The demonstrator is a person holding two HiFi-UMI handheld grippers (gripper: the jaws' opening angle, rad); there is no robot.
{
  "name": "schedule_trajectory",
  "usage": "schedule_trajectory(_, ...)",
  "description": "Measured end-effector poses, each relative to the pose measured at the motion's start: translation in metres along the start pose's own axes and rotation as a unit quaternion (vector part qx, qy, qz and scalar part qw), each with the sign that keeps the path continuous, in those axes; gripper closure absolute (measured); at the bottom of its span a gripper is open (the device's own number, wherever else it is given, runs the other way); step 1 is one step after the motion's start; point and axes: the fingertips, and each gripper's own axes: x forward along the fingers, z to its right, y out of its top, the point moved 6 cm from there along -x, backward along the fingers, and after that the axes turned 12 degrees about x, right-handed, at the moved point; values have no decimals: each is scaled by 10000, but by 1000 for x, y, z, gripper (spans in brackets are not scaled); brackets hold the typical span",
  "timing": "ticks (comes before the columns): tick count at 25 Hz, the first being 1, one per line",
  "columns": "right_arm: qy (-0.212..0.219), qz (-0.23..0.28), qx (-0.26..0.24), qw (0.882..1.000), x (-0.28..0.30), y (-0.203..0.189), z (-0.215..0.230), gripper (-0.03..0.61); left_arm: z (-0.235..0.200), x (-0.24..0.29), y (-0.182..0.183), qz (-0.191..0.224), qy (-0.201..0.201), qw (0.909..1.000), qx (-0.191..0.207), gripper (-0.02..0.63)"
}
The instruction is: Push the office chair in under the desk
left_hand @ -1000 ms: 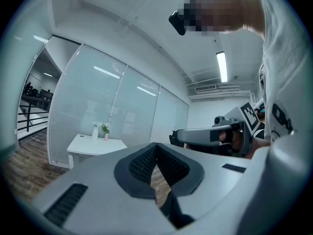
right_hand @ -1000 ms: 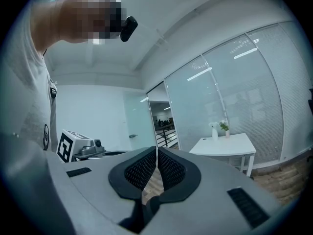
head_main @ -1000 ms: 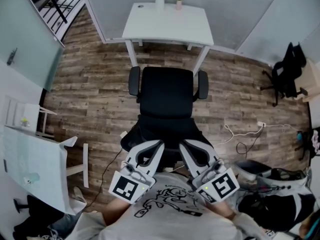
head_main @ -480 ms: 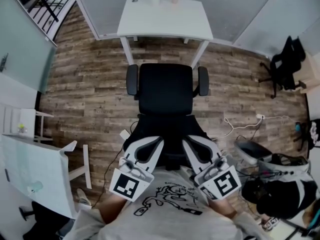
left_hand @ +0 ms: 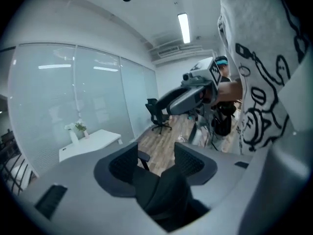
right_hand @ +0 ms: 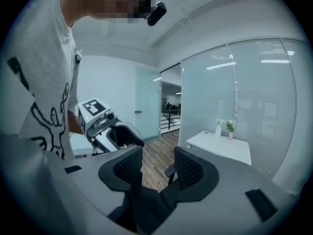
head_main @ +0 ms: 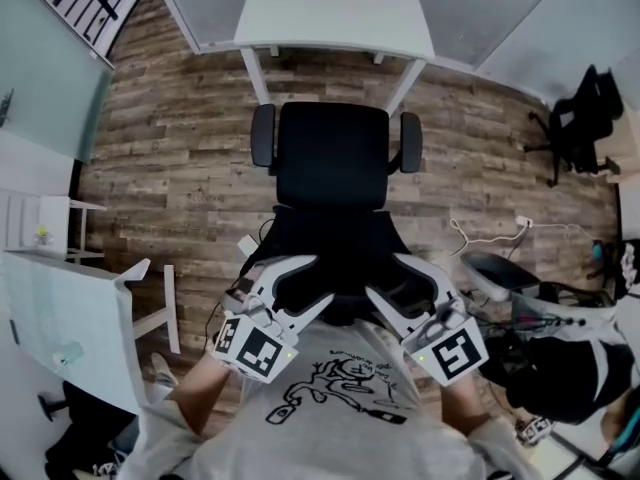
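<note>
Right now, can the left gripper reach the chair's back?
Probably yes. The left gripper is behind the office chair; its jaws have just been opening, and the chair's back sits between them, not yet squeezed.

The floor [head_main: 200,158] from the chair [head_main: 333,158] to the desk [head_main: 335,13] at 12 o'clock is free. A cable [head_main: 522,222] lies at 4 o'clock, and a white table [head_main: 70,318] stands at 8 o'clock.

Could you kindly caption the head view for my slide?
Left gripper and right gripper, jaws just opened with the office chair backrest between them, facing the desk.
</note>
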Motion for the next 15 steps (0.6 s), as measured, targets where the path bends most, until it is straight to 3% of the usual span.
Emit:
schedule_trajectory(3,327,-1033,-573,9925,-2,-31,5,313,19,14,-23,-740,-704,9928,625,334)
schedule_trajectory(7,593,-2129,-1200,9679,-3,-75,9,291,41,26,-51,-1448,-1264,9749,1124,308)
schedule_trajectory(13,650,-3244,-2296,9153,7,-147,-11,291,73,26,-95,-2138,-1479,9470,1888,311)
schedule_trajectory(15,620,-3414,-2513,9036,6,-158,-6,293,75,34,-103,-2430,-1406,9332,2242,349)
